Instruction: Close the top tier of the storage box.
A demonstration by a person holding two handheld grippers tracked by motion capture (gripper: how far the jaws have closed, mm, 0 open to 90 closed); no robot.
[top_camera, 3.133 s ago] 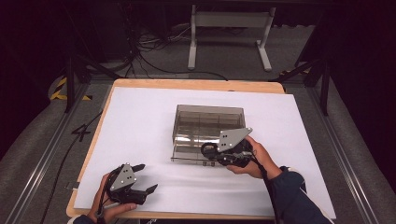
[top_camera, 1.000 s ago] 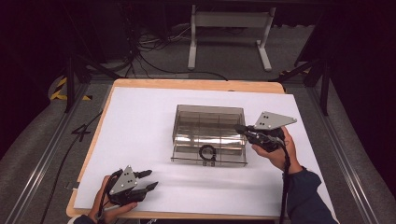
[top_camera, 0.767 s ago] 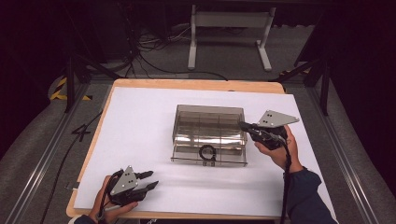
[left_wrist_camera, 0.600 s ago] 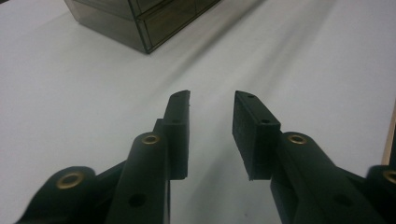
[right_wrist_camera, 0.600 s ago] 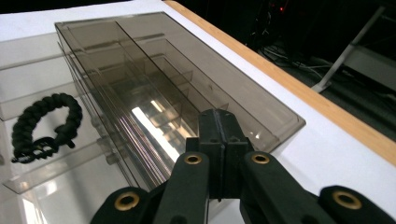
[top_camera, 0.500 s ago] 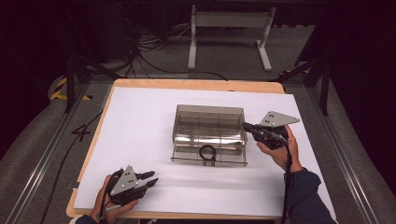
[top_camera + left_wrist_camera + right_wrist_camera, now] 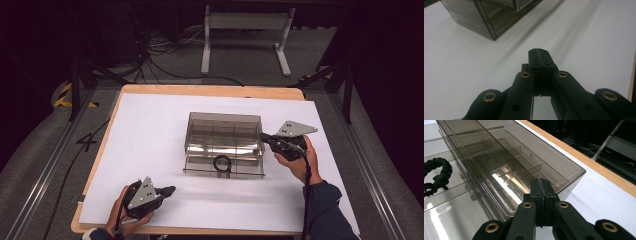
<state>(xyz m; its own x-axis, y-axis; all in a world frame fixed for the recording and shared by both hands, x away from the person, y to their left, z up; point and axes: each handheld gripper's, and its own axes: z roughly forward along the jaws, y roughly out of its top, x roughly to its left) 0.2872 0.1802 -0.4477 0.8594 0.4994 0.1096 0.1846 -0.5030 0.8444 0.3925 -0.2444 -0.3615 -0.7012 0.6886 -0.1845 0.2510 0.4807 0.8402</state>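
High view, centre: a smoky clear organizer box [image 7: 224, 142] with its lid swung open toward the lower edge of the frame, standing on the white-covered bench [image 7: 150, 130]. A black coiled band [image 7: 222, 163] lies on the near lid panel, at lower centre of the box; in the right gripper view it appears at the far left [image 7: 437, 176], resting on the clear plastic beside the divided compartments.

Right gripper [image 7: 267, 140]: at the box's right edge, fingers pressed together and holding nothing; its own view [image 7: 541, 185] shows the tips at the box's corner wall. Three seconds earlier this gripper sat over the front of the box, where the band now lies; since then it has drawn away to the right and has barely moved in the last second. The band has therefore been set down and released.

Left gripper [image 7: 167, 190]: lower left of the frame, resting on the bench well apart from the box, fingers closed on nothing [image 7: 540, 53], unchanged throughout.

Judgement: placement looks done; the lid may be next to handle.
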